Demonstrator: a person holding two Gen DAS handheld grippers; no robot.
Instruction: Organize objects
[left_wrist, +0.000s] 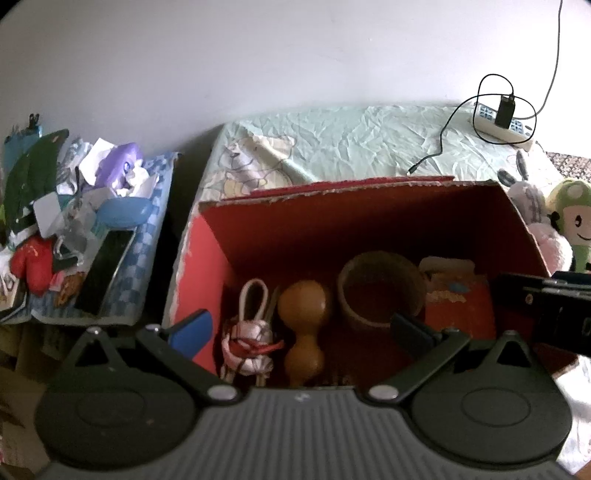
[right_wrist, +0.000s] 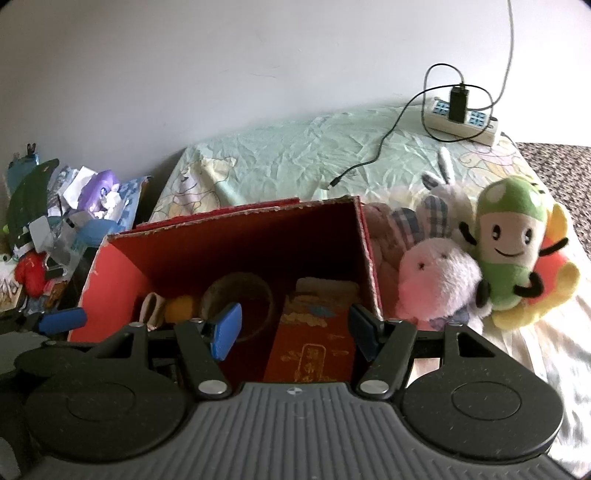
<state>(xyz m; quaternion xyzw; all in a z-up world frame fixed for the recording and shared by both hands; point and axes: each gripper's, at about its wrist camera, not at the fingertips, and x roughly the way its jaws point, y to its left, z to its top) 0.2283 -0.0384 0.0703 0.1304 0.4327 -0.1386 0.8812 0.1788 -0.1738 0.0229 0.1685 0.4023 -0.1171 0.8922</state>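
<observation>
— Bedding is lying crumpled ahead of both sets of jaws: a pale green sheet (left_wrist: 354, 140) covering the bed, with a white wall (left_wrist: 258, 55) rising behind it.

— And the grippers?

— The left gripper (left_wrist: 299, 328) is hanging with its jaws wide apart and nothing between them; the right gripper (right_wrist: 295, 330) is doing the same. Below and between both pairs, the red cardboard box (left_wrist: 369, 221) is sitting open, holding a gourd (left_wrist: 304, 317), a knotted rope charm (left_wrist: 249, 339), a round wooden bowl (left_wrist: 380, 288) and a red packet (right_wrist: 314, 347).

— Anything beyond the box?

— Right of the right jaws, plush toys (right_wrist: 509, 236) are leaning together on the bed. Farther ahead, a power strip (right_wrist: 461, 118) is lying with a black cable. Left of the left jaws, clutter (left_wrist: 74, 221) is piling up.
</observation>
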